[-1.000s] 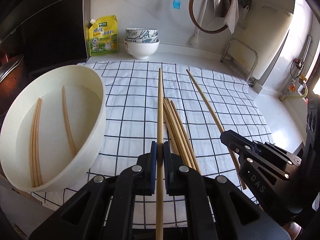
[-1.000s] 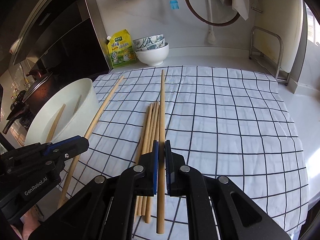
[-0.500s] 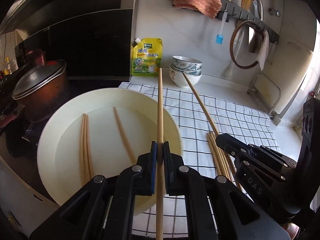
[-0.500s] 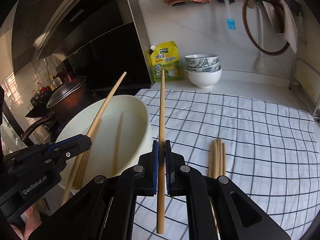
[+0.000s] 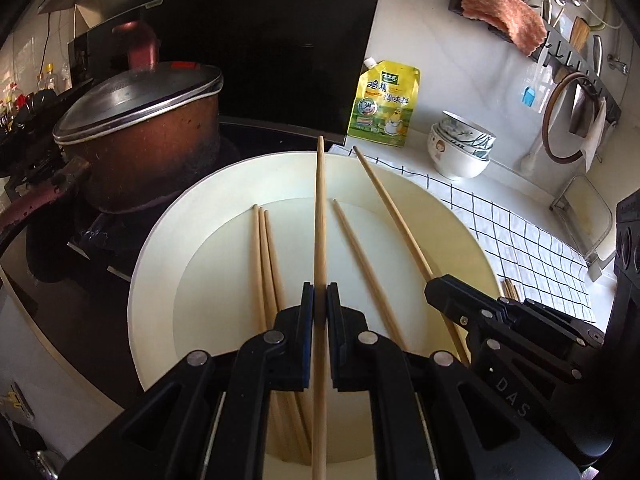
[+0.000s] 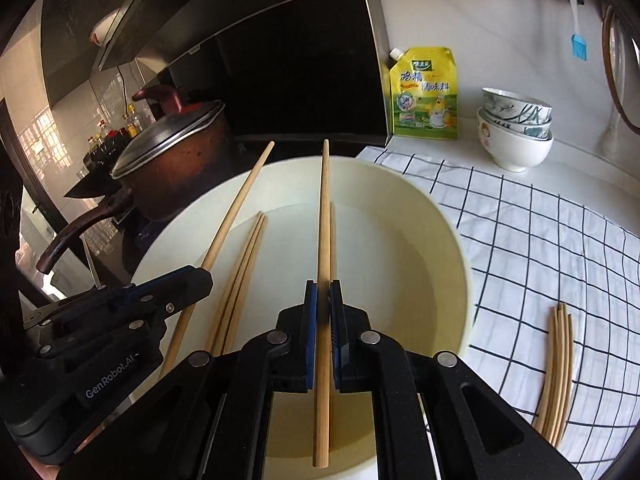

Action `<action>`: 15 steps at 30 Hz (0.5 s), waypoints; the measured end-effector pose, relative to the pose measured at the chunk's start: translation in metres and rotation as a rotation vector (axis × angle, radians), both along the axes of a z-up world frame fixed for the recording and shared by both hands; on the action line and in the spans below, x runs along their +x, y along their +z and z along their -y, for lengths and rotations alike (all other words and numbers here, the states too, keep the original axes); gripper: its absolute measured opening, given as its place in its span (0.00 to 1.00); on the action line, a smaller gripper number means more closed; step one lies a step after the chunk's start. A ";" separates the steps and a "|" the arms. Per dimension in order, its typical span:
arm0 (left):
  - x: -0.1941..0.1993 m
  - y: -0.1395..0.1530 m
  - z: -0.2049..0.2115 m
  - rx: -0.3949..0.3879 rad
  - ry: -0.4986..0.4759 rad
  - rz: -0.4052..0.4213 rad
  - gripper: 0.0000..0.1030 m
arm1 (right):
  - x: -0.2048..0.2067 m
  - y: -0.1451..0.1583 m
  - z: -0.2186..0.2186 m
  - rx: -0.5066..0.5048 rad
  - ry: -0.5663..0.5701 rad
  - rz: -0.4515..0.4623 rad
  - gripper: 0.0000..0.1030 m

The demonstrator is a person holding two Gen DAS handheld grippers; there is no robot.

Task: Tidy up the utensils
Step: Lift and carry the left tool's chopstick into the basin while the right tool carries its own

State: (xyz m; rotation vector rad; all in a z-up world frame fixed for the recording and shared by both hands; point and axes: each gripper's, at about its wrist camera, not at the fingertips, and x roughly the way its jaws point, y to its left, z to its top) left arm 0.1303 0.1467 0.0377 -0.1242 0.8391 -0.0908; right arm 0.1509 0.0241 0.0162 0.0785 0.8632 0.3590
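My left gripper (image 5: 319,300) is shut on a bamboo chopstick (image 5: 320,216) and holds it over the cream basin (image 5: 152,248). My right gripper (image 6: 323,300) is shut on another chopstick (image 6: 325,216), also over the basin (image 6: 452,240). In the left wrist view the right gripper (image 5: 436,286) and its chopstick (image 5: 388,204) show to the right. In the right wrist view the left gripper (image 6: 200,276) and its chopstick (image 6: 236,208) show to the left. Several chopsticks (image 5: 264,256) lie in the basin. A bundle of chopsticks (image 6: 558,368) lies on the checked cloth (image 6: 540,232).
A brown lidded pot (image 5: 136,136) stands on the stove left of the basin. A yellow seasoning pouch (image 5: 384,104) and stacked bowls (image 5: 460,148) stand at the back wall. A rack (image 5: 584,208) stands at the far right.
Both grippers have moved left from the checked cloth to above the basin, each still holding its chopstick. The basin now fills the middle of both views.
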 end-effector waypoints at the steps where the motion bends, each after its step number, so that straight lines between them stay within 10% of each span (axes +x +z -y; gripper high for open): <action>1: 0.003 -0.004 -0.004 -0.004 0.005 -0.012 0.07 | 0.002 -0.004 -0.004 -0.006 0.003 -0.016 0.06; 15: 0.019 -0.036 -0.011 -0.026 0.007 -0.103 0.11 | 0.007 -0.023 -0.009 -0.038 0.003 -0.092 0.06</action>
